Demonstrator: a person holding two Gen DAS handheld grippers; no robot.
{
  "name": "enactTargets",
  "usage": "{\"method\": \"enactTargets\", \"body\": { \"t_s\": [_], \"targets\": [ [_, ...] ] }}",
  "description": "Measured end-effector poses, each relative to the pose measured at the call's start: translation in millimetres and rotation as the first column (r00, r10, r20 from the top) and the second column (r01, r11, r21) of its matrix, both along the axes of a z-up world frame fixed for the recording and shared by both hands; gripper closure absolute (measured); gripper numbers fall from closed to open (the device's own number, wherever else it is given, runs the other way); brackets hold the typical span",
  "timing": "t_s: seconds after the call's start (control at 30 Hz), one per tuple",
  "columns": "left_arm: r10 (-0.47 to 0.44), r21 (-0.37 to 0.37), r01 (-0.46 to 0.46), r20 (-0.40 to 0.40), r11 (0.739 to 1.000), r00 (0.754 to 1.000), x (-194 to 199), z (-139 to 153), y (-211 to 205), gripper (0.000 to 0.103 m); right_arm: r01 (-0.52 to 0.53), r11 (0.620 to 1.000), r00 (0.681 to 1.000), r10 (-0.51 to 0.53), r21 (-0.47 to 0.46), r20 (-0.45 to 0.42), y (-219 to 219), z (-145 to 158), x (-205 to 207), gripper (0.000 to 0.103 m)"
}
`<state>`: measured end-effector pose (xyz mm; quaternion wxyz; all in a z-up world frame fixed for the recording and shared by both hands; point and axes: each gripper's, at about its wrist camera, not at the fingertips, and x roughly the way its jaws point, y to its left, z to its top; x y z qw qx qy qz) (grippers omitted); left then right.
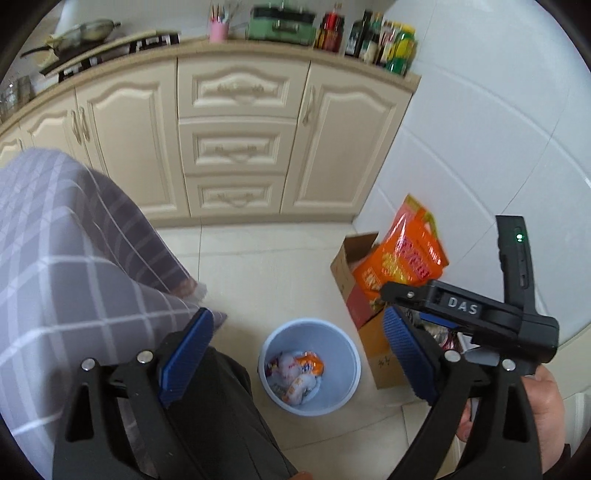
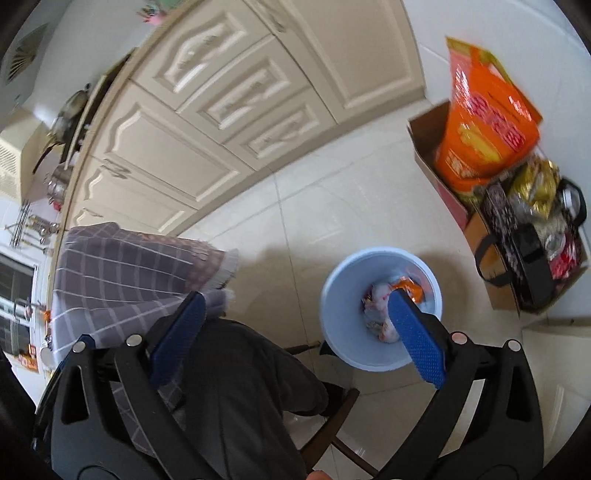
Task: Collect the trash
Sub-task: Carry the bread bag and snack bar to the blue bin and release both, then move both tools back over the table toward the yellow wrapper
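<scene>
I hold two grippers, one in each hand. My left gripper (image 1: 295, 350) has its two blue pads spread wide and nothing is between them. My right gripper (image 2: 299, 332) is also spread wide and it holds nothing. In the left view I see the right gripper from the side, with my right hand (image 1: 546, 402) under it.

The landmark is one pale blue bin (image 1: 351, 354) on the tiled floor (image 1: 280, 266). It stands upright below both grippers. Inside the bin lies the trash (image 1: 297, 376): some crumpled white and orange wrappers, and I cannot count them exactly. Left of the bin are my knees, one in dark trousers (image 2: 243, 387) and a grey checked cloth (image 1: 66, 258) over them.

Right of the bin, near but apart, stands one open cardboard box (image 2: 424, 140) with one orange bag (image 2: 484, 129) sticking out. Just beside it is a second box (image 2: 498, 291) with black and gold packages.

Behind the bin, well apart, is the cream cabinet (image 1: 236, 147) with three drawers between doors. On its counter I count one pink cup (image 1: 219, 30) and one green appliance (image 1: 282, 24).
</scene>
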<state>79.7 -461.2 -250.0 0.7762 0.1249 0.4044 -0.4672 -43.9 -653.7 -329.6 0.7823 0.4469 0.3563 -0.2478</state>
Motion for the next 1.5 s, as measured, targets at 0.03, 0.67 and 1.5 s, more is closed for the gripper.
{"method": "enactTargets", "body": {
  "t_s": [0.03,0.67,1.5],
  "targets": [
    [0.004,-0.014,-0.004,0.010,1.000,1.000,0,8,4,0.012,-0.008,1.000,1.000,0.008,-0.013,0.013,3,9,3,0.006],
    [0.265,-0.217,-0.224,0.181,0.950,0.947,37,117,149,0.010,-0.266,0.932,0.933,0.313,-0.245,0.176,102,142,99,0.006],
    [0.700,-0.236,-0.659,0.269,0.714,0.661,115,132,396,0.010,-0.652,0.649,0.643,0.747,-0.393,0.168,333,191,268,0.006]
  ]
}}
